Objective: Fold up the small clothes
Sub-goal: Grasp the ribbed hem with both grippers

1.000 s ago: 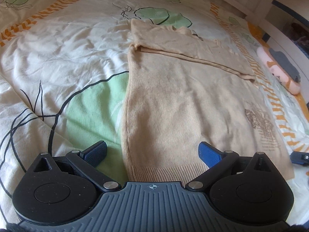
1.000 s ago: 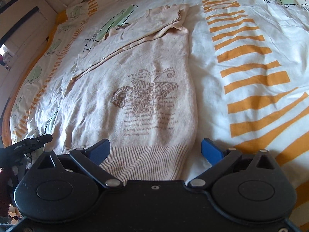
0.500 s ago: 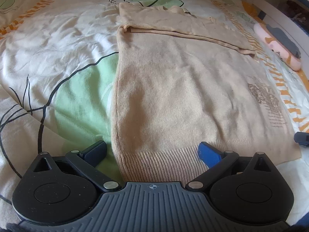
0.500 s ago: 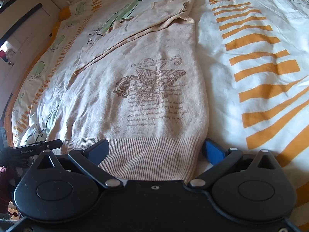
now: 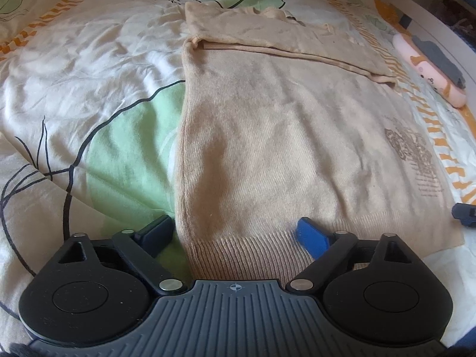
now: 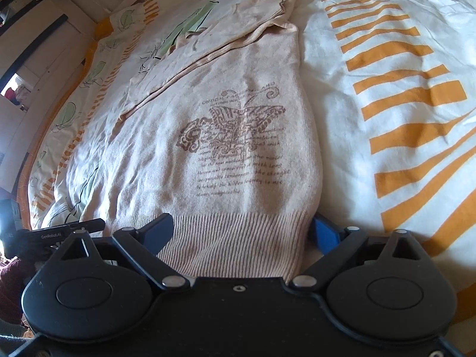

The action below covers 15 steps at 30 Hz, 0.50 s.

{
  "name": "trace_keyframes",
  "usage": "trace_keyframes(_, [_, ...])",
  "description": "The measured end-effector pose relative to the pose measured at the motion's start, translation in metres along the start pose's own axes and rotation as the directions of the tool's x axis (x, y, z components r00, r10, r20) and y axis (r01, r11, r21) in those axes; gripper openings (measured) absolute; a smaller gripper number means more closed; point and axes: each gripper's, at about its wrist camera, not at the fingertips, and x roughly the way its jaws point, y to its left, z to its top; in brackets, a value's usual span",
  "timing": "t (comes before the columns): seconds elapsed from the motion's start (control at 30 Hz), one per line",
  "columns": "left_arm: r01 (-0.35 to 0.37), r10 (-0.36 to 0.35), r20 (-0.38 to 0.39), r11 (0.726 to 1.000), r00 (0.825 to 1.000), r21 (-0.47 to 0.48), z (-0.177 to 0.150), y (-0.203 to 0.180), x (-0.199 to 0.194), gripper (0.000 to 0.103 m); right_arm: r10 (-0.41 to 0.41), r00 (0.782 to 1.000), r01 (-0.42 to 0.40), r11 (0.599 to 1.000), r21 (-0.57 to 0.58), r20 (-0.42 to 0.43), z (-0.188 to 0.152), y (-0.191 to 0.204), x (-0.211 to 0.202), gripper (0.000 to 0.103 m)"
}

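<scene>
A beige knit sweater (image 5: 267,136) lies flat on the bed, sleeves folded across its far end, a brown print (image 6: 232,131) on its front. Its ribbed hem is nearest to me. My left gripper (image 5: 235,233) is open and straddles the hem's left corner, one finger on the sheet, the other on the knit. My right gripper (image 6: 241,230) is open and straddles the hem's right corner (image 6: 291,238). Each gripper's tip shows at the edge of the other's view, the right (image 5: 464,214) and the left (image 6: 59,232).
The bed cover (image 5: 89,74) is white with green leaves and orange stripes (image 6: 401,113). A pink soft toy (image 5: 428,68) lies at the bed's right edge. White furniture (image 6: 44,59) stands beyond the bed's left side.
Both grippers have moved forward and down onto the sweater's hem. The hem corners now sit between the open fingers. The sweater has not moved.
</scene>
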Motion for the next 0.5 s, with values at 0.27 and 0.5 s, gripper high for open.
trace_keyframes(0.27, [0.015,-0.010,0.043,0.995,0.999,-0.097,-0.001,0.014,-0.009,0.019,0.095,0.995,-0.091,0.984,0.154,-0.016,-0.002,-0.019,0.002,0.028])
trace_keyframes(0.5, [0.082,-0.066,0.115,0.987,0.991,-0.140,0.000,0.017,-0.022,0.004,0.171,0.984,-0.176,0.975,0.137,0.049,-0.001,-0.013,-0.007,0.018])
